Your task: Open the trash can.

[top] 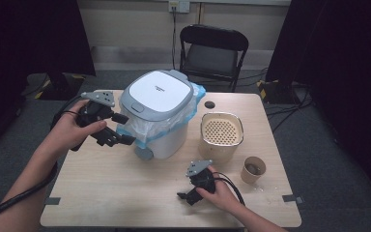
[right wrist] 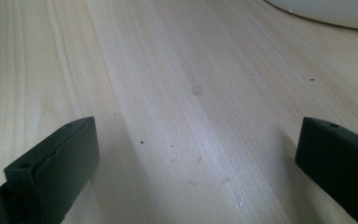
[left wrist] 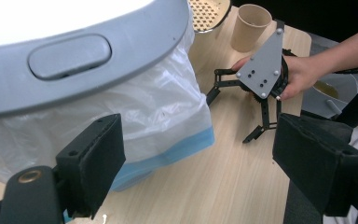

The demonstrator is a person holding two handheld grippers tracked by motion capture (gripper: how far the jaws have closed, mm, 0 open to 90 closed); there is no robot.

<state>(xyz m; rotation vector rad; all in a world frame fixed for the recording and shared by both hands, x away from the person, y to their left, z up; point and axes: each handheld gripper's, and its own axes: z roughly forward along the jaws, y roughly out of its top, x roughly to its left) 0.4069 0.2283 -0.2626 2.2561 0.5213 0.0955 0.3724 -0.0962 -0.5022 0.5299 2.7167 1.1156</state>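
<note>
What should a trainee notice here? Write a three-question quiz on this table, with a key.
1. True or false: the lid of the lined waste bin is shut.
2. What stands between the bin and the paper cup? A) perforated beige container B) glass bottle C) kettle
3. Complete: the right gripper, low over the table, has its jaws ___.
Key: 1 true; 2 A; 3 open.

Near table (top: 125, 198) bare, passable; lidded bin (top: 160, 113), strainer pot (top: 221, 135), cup (top: 253, 169) block far right.
</note>
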